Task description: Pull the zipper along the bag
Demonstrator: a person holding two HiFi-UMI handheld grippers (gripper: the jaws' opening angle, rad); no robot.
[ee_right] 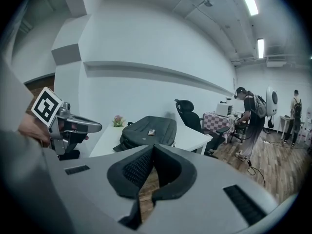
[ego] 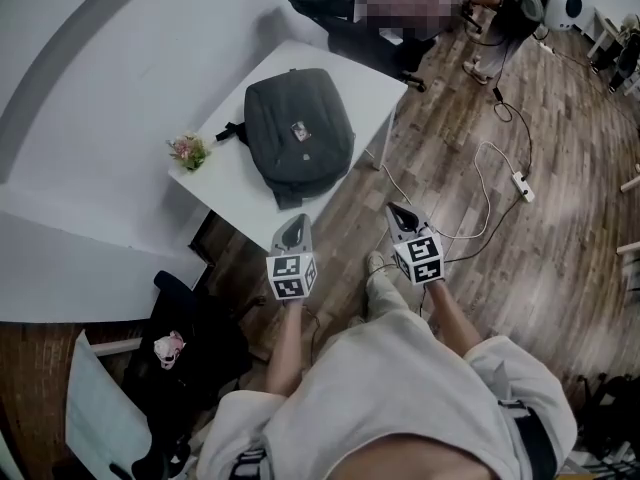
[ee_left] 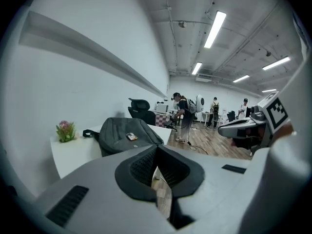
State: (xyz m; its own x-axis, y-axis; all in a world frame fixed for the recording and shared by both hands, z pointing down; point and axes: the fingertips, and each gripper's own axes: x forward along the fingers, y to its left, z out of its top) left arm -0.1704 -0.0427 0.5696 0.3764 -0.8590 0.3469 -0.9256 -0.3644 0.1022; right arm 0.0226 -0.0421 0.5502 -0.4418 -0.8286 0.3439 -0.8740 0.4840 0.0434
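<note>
A dark grey backpack (ego: 298, 133) lies flat on the small white table (ego: 235, 183), a small tag on its top. It also shows in the left gripper view as the backpack (ee_left: 126, 134) and in the right gripper view as the backpack (ee_right: 148, 130). My left gripper (ego: 294, 227) hangs shut and empty in the air just short of the table's near edge. My right gripper (ego: 399, 211) is shut and empty too, over the wooden floor to the right of the table. Neither touches the bag. The zipper pull is too small to make out.
A small potted flower (ego: 187, 151) stands at the table's left corner. A black office chair (ego: 180, 343) sits at lower left. A white power strip (ego: 522, 187) and cables lie on the floor at right. People stand beyond the table (ego: 400, 8).
</note>
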